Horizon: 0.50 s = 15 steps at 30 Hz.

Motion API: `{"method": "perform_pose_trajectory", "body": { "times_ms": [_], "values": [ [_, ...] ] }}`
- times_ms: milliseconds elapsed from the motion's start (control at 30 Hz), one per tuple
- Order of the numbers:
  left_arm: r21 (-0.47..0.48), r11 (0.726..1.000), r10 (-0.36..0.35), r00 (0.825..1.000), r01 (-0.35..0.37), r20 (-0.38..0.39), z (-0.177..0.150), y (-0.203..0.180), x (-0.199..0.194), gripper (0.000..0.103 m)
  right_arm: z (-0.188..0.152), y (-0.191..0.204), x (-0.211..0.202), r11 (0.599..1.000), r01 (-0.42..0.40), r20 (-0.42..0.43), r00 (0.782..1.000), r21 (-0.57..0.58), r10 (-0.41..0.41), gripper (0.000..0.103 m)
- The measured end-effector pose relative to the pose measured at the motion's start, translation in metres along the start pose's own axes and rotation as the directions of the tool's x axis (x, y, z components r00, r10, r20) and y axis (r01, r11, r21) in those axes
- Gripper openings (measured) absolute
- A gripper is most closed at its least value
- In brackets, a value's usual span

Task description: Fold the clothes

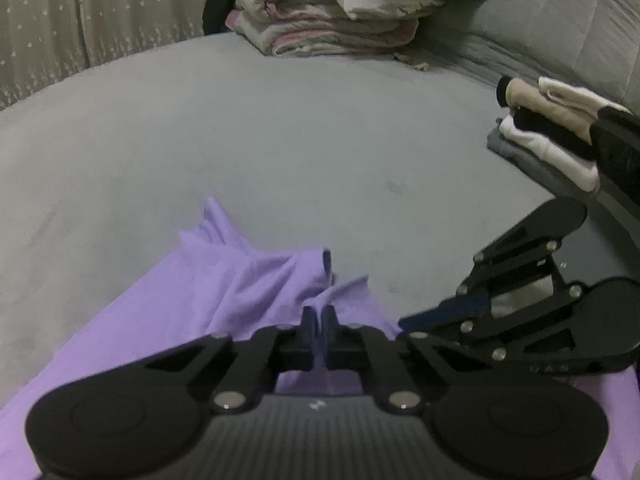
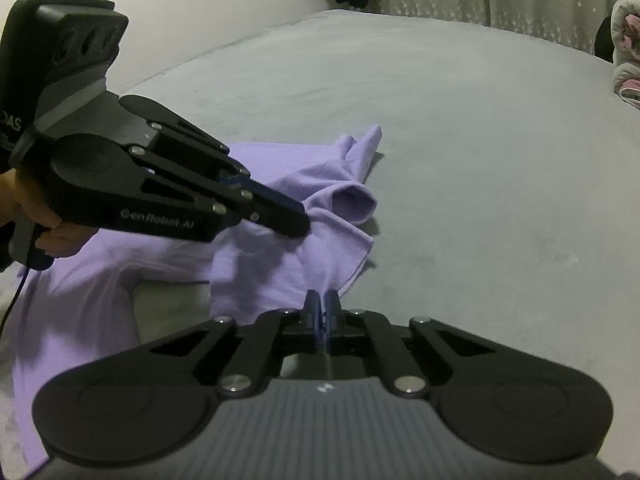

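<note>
A purple garment [image 1: 248, 280] lies rumpled on the grey bed [image 1: 280, 140], with a sleeve opening turned up at its far side. My left gripper [image 1: 320, 316] is shut on a fold of this cloth near the sleeve. Its black fingers [image 2: 288, 220] also show in the right wrist view, pressed into the purple garment [image 2: 280, 264]. My right gripper [image 2: 322, 300] is shut on the garment's near edge, a short way from the left one. In the left wrist view the right gripper [image 1: 404, 324] reaches in from the right beside mine.
A stack of folded clothes [image 1: 548, 136] sits at the bed's right side. Piled bedding [image 1: 332, 16] lies at the far end, before a starred curtain [image 1: 80, 20]. A hand [image 2: 36, 208] holds the left gripper's handle. Bare grey bed [image 2: 480, 160] stretches beyond the garment.
</note>
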<state>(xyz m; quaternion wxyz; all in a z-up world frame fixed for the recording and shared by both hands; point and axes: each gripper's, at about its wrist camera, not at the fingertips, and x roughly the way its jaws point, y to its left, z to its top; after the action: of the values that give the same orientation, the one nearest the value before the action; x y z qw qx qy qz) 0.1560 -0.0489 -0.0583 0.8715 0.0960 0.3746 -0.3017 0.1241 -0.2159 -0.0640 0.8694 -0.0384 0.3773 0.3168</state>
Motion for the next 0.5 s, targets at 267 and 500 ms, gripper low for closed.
{"method": "perform_pose_trajectory", "body": {
  "times_ms": [267, 500],
  "values": [
    [0.006, 1.000, 0.001, 0.997, -0.002, 0.080, 0.018, -0.005, -0.015, 0.002, 0.005, -0.005, -0.017, 1.000, -0.003, 0.062, 0.998, 0.026, 0.002, 0.002],
    [0.009, 1.000, -0.001, 0.988, 0.000, 0.153, 0.046, -0.016, -0.009, 0.001, 0.012, -0.021, -0.041, 0.992, 0.069, 0.174, 0.981, 0.109, -0.087, 0.002]
  ]
}}
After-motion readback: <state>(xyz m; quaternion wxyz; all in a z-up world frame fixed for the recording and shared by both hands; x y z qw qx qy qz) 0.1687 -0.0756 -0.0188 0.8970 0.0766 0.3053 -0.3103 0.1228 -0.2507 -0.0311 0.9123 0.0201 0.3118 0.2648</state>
